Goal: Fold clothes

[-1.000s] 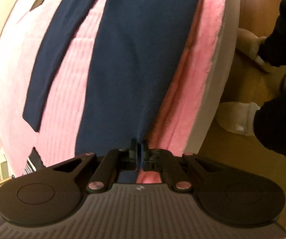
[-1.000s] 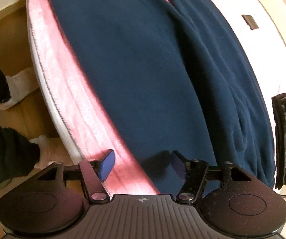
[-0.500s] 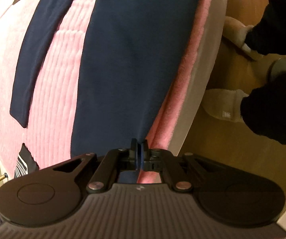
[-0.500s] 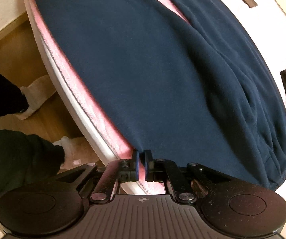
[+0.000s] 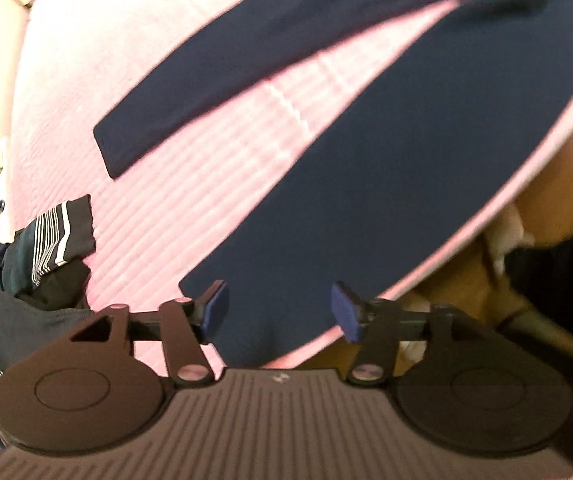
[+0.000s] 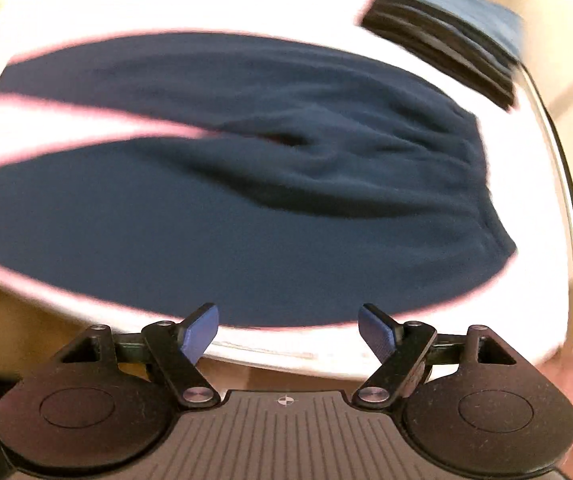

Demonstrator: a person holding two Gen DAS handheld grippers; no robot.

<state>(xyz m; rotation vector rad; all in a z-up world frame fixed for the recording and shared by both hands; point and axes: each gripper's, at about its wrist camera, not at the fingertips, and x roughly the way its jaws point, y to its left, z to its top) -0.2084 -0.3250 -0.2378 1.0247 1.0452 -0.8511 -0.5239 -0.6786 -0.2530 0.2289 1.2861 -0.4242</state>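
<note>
Your left tool (image 5: 280, 312) has its jaws spread wide and grasps nothing; your right tool (image 6: 288, 330) is spread in the same way and is also empty. The navy trousers (image 5: 386, 184) lie flat on the pink blanket (image 5: 190, 216) of the bed, the two legs apart in a narrow V, the near leg along the bed edge. In the right view the wrinkled waist part (image 6: 366, 168) lies close to a pile of folded clothes (image 6: 446, 36). The cloth looks soft, thick and light, so I think it will sag and drag on the fluffy blanket. Take hold at a hem or at the waistband, where the fabric is double. A heap of other garments (image 5: 42, 256) waits at your left.
</note>
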